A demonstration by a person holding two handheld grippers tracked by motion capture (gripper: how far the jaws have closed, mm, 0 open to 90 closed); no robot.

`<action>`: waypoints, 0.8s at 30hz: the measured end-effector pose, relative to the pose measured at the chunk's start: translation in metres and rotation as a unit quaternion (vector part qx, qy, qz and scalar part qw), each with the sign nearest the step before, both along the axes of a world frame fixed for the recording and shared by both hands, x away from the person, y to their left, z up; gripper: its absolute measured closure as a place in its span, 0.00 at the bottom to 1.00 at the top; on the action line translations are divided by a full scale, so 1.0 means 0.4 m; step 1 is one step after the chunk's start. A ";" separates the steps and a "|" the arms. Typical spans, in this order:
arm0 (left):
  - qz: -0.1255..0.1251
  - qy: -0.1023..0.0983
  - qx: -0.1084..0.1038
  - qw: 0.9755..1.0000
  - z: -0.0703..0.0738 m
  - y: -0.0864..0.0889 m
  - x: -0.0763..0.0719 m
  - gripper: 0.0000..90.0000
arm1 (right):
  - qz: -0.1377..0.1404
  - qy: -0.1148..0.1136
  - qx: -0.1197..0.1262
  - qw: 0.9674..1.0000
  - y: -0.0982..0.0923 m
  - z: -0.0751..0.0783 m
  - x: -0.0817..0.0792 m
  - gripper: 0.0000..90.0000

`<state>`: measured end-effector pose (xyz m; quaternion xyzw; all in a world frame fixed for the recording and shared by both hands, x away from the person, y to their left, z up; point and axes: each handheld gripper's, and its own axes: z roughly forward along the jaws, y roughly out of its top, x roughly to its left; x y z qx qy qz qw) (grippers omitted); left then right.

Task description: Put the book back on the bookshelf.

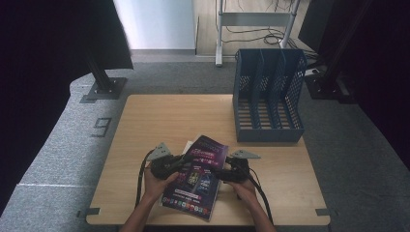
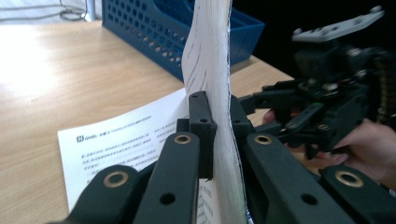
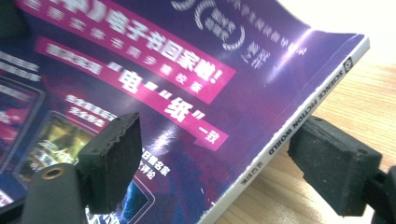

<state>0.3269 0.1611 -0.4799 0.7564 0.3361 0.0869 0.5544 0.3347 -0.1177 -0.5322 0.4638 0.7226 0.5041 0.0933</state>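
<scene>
Two grippers work our magazine [image 1: 196, 179] at the near bench [image 1: 145, 121] edge: left gripper [image 2: 217, 135] clamped on its floppy page edge, right gripper [image 3: 229, 161] gaping astride the stiffer spine, which we judge the surest hold for something light, glossy and slippery.

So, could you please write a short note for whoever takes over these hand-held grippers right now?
Left hand-held gripper: shut on the magazine's page edge, holding that side lifted.
Right hand-held gripper: open, its jaws either side of the magazine's spine edge, not pressing.
Things: the magazine sits at the near edge of the table, on top of a printed sheet. The blue file rack stands at the far right, its slots look empty.
Done: magazine gripped on one side.
Left: probably close the right gripper, then lift the magazine into the rack.
</scene>
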 end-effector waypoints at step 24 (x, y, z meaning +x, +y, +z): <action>0.033 0.041 0.066 0.996 -0.092 -0.016 0.052 0.96 | 0.001 0.003 -0.022 1.000 0.013 -0.007 0.010 0.24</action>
